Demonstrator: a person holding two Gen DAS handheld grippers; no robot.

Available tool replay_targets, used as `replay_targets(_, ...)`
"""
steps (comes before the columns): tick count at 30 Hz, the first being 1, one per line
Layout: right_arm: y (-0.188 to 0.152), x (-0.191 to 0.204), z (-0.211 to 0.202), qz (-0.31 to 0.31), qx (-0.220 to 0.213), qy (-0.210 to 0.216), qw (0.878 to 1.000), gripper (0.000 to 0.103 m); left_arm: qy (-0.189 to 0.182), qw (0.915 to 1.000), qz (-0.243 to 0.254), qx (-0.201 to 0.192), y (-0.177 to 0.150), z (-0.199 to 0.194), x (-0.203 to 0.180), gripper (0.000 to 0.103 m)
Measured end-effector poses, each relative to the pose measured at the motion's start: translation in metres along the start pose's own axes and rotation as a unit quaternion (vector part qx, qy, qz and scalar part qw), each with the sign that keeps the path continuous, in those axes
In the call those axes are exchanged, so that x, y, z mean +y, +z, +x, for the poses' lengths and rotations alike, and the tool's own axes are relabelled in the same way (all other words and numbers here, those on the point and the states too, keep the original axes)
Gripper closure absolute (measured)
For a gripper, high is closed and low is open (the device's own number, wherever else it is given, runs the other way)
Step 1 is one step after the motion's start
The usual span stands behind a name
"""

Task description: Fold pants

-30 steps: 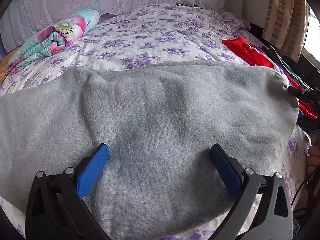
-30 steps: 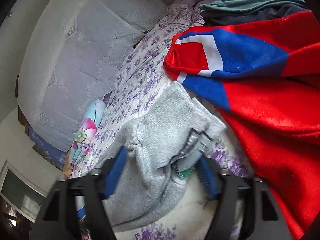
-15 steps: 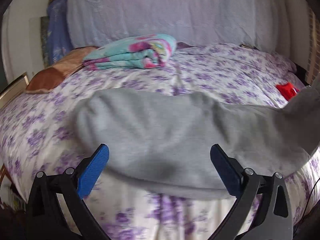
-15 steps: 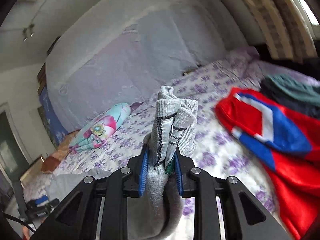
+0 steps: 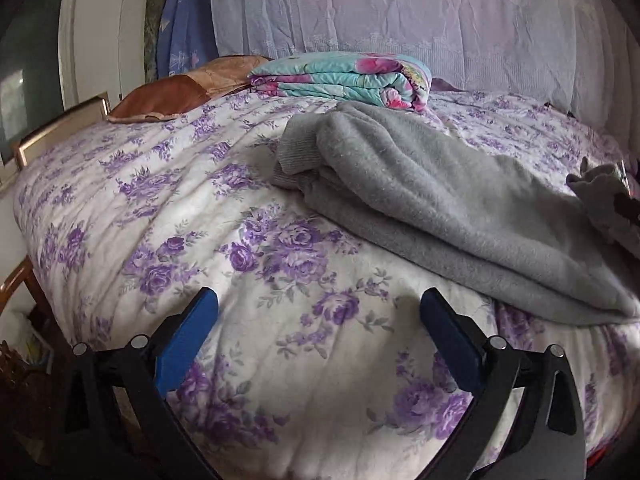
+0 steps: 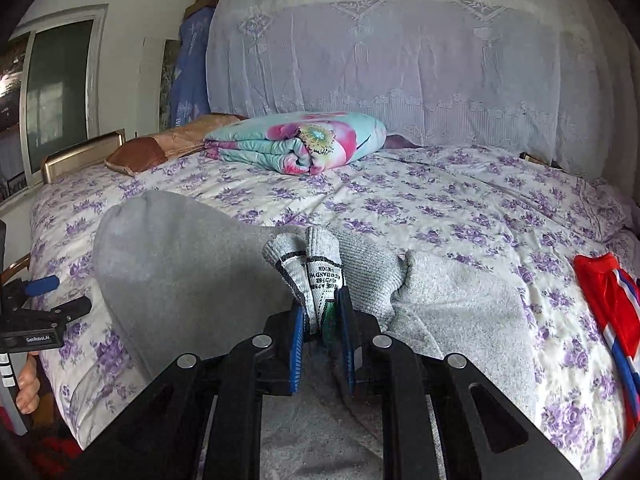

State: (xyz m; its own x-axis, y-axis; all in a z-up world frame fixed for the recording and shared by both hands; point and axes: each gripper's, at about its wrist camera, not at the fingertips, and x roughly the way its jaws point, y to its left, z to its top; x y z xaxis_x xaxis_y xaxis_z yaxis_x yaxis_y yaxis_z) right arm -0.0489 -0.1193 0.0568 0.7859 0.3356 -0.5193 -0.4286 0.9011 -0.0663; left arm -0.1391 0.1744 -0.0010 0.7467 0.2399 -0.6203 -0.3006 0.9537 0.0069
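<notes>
Clamping my right gripper (image 6: 322, 316), jaws just closing, on the grey sweatpants' (image 6: 188, 276) waistband; left gripper (image 5: 320, 308) gapes, empty, lower frame.

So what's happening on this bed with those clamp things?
A person is folding grey pants on the flowered bed with two hand-held grippers. The right gripper, whose jaws have just been closing, pinches the waistband with its label. The left gripper is open and empty, over bare bedspread beside the pants. A red garment lies to the right.
</notes>
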Motion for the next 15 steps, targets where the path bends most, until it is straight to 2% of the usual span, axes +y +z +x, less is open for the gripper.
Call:
replay_targets(7,-0.013,0.033,0.025,-0.085,0.065,-0.008,0.994,0.086,-0.016,0.9998,-0.011,-0.004,0.0,0.001,0.006,0.004)
replay_targets(8,-0.016,0.037,0.026,-0.095,0.075,-0.004,0.993,0.082,-0.016,0.9998,-0.009,-0.004,0.001,0.002,0.006,0.004)
replay_targets(10,-0.02,0.041,0.023,-0.108,0.092,0.027,0.99,0.067,-0.014,0.9999,-0.007,-0.003,0.001,0.002,0.005,0.004)
replay_targets(11,-0.022,0.043,0.019,-0.11,0.097,0.046,0.988,0.057,-0.014,0.9999,-0.007,-0.002,0.001,0.003,0.006,0.004)
replay_targets(13,-0.024,0.043,0.009,-0.109,0.1,0.072,0.986,0.055,-0.014,0.9999,-0.008,-0.002,0.001,0.003,0.005,0.004)
replay_targets(15,-0.021,0.033,-0.003,-0.075,0.096,0.116,0.986,0.057,-0.014,0.9999,-0.007,-0.001,0.001,0.003,0.005,0.004)
